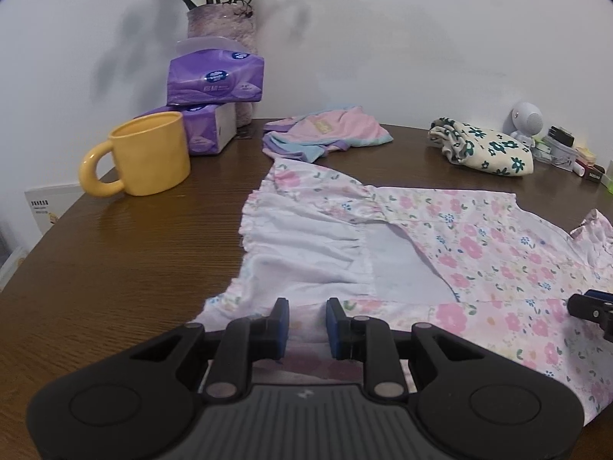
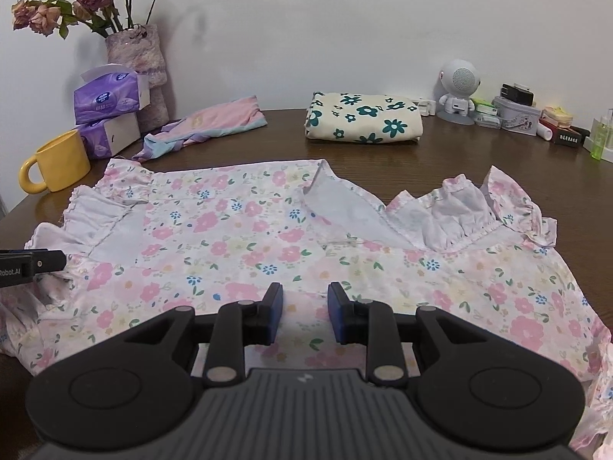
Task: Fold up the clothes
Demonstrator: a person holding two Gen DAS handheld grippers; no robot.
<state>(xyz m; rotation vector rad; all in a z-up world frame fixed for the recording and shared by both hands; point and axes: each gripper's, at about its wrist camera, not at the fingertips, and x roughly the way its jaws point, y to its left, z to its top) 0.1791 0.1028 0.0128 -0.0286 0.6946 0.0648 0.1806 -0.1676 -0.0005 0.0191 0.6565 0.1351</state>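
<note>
Your left claw (image 1: 306, 320) and right claw (image 2: 305, 304) both sit apart over the thin floral blouse (image 2: 268, 237), spread on the wood-grain table (image 2: 440, 157). "Robot.AI" is legible on the left one.

A plain white wall (image 2: 345, 19) stands behind a dark wood-grain table (image 1: 134, 253) with a rounded edge. Soft shadows of flowers fall on the wall beside the vase (image 2: 140, 61). The tabletop shines faintly under even indoor light.
</note>
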